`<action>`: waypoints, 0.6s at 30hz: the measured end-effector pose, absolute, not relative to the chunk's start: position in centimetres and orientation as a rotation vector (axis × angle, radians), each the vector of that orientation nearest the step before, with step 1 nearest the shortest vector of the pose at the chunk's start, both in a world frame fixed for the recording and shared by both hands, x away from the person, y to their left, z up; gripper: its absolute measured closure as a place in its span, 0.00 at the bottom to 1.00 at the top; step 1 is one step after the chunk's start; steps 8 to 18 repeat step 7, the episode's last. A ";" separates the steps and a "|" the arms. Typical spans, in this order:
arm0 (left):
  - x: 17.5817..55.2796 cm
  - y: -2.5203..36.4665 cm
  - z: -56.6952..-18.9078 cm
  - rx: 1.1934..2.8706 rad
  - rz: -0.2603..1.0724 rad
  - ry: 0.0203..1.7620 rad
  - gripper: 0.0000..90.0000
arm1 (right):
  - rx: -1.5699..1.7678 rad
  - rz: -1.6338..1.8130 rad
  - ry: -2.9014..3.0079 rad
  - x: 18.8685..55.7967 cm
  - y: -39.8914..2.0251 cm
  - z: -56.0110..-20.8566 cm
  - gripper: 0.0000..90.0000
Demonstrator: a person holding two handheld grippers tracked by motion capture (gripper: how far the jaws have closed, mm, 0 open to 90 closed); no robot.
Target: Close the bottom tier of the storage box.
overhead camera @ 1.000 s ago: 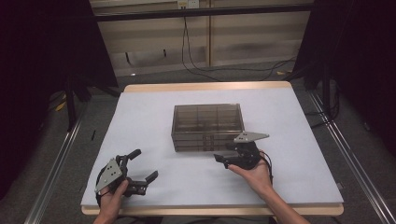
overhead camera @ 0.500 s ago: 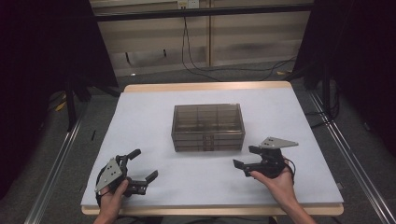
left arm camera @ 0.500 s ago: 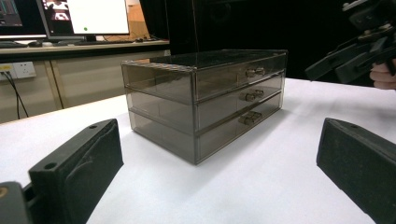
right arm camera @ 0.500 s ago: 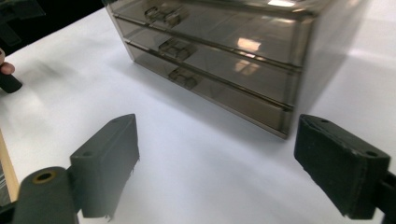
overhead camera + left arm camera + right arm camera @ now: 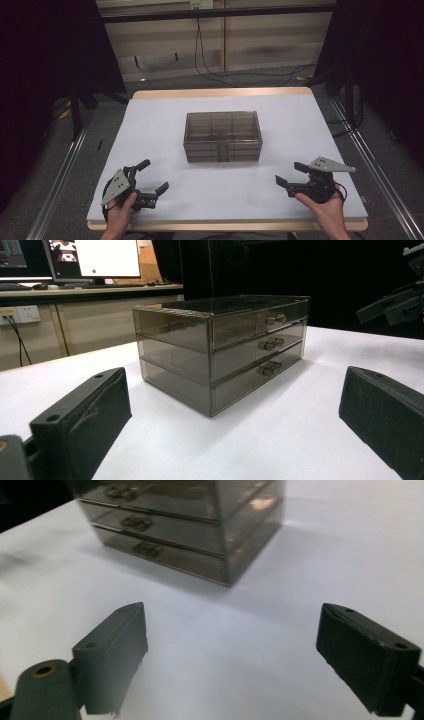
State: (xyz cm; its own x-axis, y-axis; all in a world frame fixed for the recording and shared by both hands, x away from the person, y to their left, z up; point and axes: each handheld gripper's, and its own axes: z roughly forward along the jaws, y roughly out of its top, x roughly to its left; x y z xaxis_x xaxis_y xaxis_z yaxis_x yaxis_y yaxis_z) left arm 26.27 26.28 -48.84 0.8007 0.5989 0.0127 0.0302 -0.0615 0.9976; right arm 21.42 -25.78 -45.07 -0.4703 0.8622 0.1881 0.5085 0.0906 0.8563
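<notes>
Closest to you, your left gripper [image 5: 152, 177] sits at the near left corner of the table [image 5: 165, 125], jaws spread wide with nothing between them. Your right gripper [image 5: 290, 175] is over at the near right, and its jaws have just been opening, also empty. Further out, the smoky three-drawer box [image 5: 223, 136] stands mid-table, drawers all pushed in, well apart from both grippers.

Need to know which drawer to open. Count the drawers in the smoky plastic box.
3, stacked in the box: top drawer, middle drawer, bottom drawer, each with a small knob pair on its front. All look closed. None seems hidden.
</notes>
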 end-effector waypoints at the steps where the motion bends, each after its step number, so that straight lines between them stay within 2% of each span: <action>1: 26.2 26.2 -48.9 1.573 0.501 0.522 0.00 | 1.362 1.322 1.995 21.3 -26.1 -45.3 0.16; 7: 26.4 26.3 -48.8 1.576 0.487 0.522 0.00 | 1.391 1.223 1.940 20.9 -27.8 -46.5 0.15; 18: 26.4 26.3 -48.8 1.576 0.487 0.522 0.00 | 1.391 1.223 1.940 20.9 -27.8 -46.5 0.15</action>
